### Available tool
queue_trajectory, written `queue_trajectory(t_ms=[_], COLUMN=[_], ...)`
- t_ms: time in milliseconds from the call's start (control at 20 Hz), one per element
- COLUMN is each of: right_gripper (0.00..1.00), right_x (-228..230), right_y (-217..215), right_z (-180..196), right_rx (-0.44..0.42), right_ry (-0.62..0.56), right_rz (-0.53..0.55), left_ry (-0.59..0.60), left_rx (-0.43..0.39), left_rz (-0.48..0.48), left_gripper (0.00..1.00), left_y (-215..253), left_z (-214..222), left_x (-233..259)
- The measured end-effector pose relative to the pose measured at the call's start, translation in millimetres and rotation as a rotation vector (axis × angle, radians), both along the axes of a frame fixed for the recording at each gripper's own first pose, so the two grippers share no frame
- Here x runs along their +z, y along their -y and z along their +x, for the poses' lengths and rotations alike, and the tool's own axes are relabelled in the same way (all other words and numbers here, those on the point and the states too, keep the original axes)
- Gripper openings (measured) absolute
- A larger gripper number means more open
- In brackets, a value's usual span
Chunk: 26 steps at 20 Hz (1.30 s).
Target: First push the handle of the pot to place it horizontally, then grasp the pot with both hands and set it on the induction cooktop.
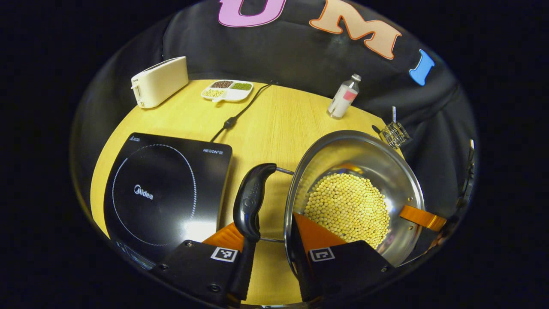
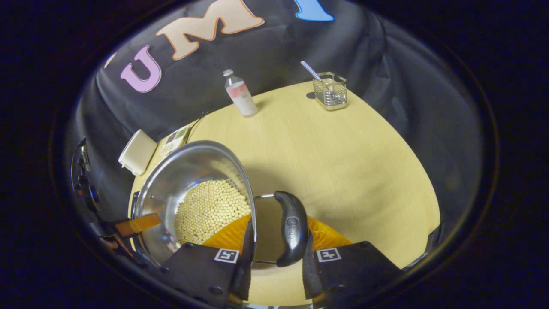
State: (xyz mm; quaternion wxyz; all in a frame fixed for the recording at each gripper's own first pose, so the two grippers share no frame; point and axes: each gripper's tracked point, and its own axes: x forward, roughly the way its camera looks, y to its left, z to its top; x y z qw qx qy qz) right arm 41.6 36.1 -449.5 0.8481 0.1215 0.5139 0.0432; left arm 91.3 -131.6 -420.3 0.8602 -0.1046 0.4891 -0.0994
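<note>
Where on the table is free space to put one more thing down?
The widest bare patch of table lies between the pot, the bottle and the wire basket. A narrower strip runs between the cooktop and the pot, crossed by the cable. The toaster and the divided dish crowd the far corner.

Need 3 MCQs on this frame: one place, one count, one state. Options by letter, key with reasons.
1. Where does the cooktop lie in the left gripper view?
A. right of the pot
B. left of the pot
C. behind the toaster

2. How many sections does the white dish have?
A. three
B. one
C. five

3. What state is the pot in?
A. empty
B. lidded
C. holds yellow beans

Key:
1 B, its black glass lies past the pot's left handle.
2 A, three fillings show, each in its own section.
3 C, beans cover the bottom and no lid is on.
</note>
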Motion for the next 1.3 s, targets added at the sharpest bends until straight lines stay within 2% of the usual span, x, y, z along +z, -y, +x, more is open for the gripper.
queue_trajectory(t_ms=[50, 300, 450, 500, 550, 650, 700, 750, 850, 900, 950, 1000, 1050, 1100, 1200, 1250, 1300], right_gripper=[0.45, 0.45, 0.5, 0.45, 0.45, 0.45, 0.5, 0.45, 0.45, 0.46, 0.51, 0.46, 0.46, 0.5, 0.5, 0.45, 0.45], right_x=[8, 38, 46, 52, 56, 61, 57, 54, 52, 51, 48, 47, 47, 46, 45, 44, 43], right_y=[-6, -35, -63, -72, -82, -106, -122, -138, -166, -179, -192, -203, -213, -224, -240, -247, -252], right_z=[-6, -30, -41, -48, -53, -59, -61, -61, -67, -68, -68, -70, -71, -72, -74, -74, -75], right_rx=[-0.008, -0.052, -0.061, -0.057, -0.051, -0.036, -0.029, -0.019, -0.002, 0.007, 0.017, 0.027, 0.035, 0.043, 0.057, 0.062, 0.065], right_ry=[0.008, 0.026, 0.031, 0.029, 0.032, 0.033, 0.031, 0.029, 0.026, 0.025, 0.022, 0.021, 0.02, 0.022, 0.026, 0.025, 0.024], right_rz=[-0.005, -0.005, -0.002, -0.002, -0.003, -0.002, 0.002, 0.006, 0.018, 0.024, 0.029, 0.033, 0.038, 0.042, 0.046, 0.047, 0.048], left_ry=[0.003, 0.02, 0.037, 0.034, 0.028, 0.021, 0.016, 0.015, 0.017, 0.018, 0.017, 0.016, 0.016, 0.014, 0.01, 0.008, 0.008], left_rx=[-0.006, -0.033, -0.037, -0.03, -0.025, -0.009, 0.001, 0.011, 0.03, 0.041, 0.05, 0.062, 0.07, 0.079, 0.091, 0.096, 0.1], left_rz=[-0.003, 0.002, 0.003, -0.001, -0.002, -0.004, -0.004, -0.003, 0.003, 0.006, 0.01, 0.015, 0.019, 0.021, 0.021, 0.021, 0.022], left_gripper=[0.49, 0.47, 0.49, 0.46, 0.48, 0.46, 0.46, 0.46, 0.46, 0.46, 0.46, 0.46, 0.46, 0.46, 0.46, 0.43, 0.46], left_y=[-10, -75, -113, -128, -142, -170, -185, -199, -228, -242, -254, -268, -278, -289, -305, -311, -317], left_z=[4, 16, 23, 23, 23, 23, 21, 21, 21, 21, 22, 18, 17, 17, 17, 18, 17], left_x=[3, 13, 16, 14, 13, 9, 7, 6, 4, 3, 2, 1, 1, -1, -5, -6, -7])
